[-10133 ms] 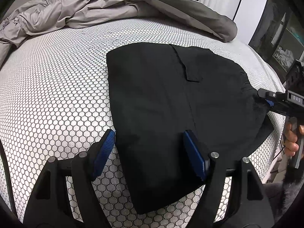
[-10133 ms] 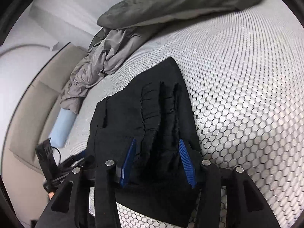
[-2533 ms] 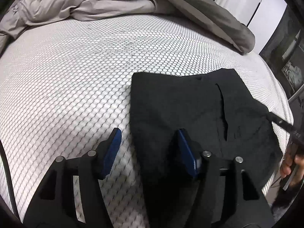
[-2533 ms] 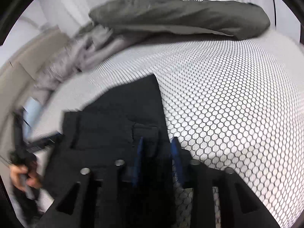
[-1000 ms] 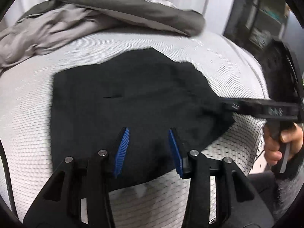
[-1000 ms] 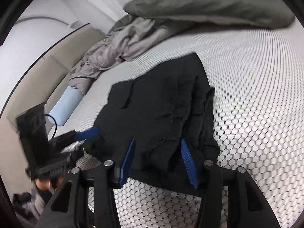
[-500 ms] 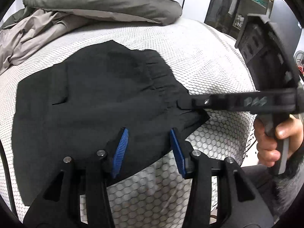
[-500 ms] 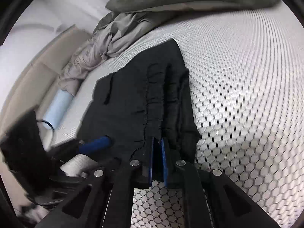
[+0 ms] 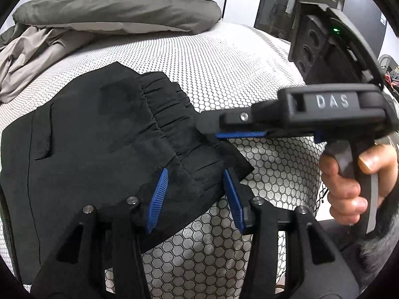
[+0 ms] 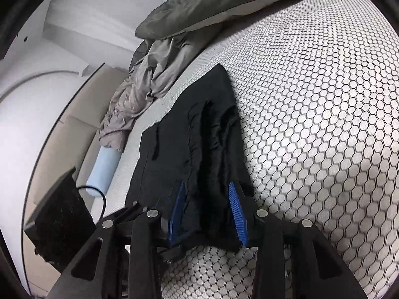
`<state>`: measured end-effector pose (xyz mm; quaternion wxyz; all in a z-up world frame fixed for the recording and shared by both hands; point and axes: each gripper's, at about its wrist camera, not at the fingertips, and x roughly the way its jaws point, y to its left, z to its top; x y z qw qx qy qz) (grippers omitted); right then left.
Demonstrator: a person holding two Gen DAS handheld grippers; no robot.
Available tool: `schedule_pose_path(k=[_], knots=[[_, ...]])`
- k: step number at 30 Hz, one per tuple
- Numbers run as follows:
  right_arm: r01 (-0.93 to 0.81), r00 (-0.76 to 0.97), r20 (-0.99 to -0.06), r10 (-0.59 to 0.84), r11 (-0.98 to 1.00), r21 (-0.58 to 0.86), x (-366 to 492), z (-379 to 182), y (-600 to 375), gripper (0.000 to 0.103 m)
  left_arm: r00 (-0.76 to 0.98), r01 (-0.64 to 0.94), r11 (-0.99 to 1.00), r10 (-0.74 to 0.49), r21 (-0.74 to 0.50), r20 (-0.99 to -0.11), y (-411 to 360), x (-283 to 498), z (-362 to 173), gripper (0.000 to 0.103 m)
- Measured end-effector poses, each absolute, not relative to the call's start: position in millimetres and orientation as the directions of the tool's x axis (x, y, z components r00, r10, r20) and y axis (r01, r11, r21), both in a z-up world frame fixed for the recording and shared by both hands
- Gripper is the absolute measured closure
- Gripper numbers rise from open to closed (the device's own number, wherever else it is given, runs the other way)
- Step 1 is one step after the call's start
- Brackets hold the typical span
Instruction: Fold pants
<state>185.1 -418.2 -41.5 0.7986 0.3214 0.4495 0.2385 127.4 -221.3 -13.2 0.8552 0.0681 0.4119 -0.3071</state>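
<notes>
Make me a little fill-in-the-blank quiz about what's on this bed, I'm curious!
The folded pants are coloured ____.
The bed cover under them is printed with ____ shapes.
The pads inside the left tongs are coloured ____.
The letters printed on the right tongs read ____.

Missing words: black; hexagon; blue; DAS

Counted: one pants (image 9: 94, 154), two grippers (image 9: 194, 196) (image 10: 207, 214), one hand (image 9: 349, 179), one pillow (image 9: 117, 12), one blanket (image 9: 32, 54), one blue roll (image 10: 103, 174).
</notes>
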Motion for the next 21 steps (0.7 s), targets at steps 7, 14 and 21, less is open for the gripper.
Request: schedule_pose_path(k=[7, 14, 21], knots=[[-0.163, 0.473, -0.526, 0.707, 0.657, 0.736, 190.2, -30.8, -407.1, 0.063, 0.45, 0.579, 0.799, -0.478, -0.16, -0.754, -213.9, 129.4, -18.3, 0.059], [-0.228, 0.474, -0.521, 0.709, 0.671, 0.706, 192.1, -22.4, -394.9, 0.063, 0.439, 0.574, 0.8, -0.48, -0.174, -0.759, -211.4, 135.2, -21.4, 0.058], [-0.162, 0.418, -0.576, 0.703, 0.681, 0.714, 200.9, -53.4, -381.8, 0.087, 0.43, 0.574, 0.8, -0.474, -0.172, -0.768, -211.6, 147.3, -25.8, 0.058]])
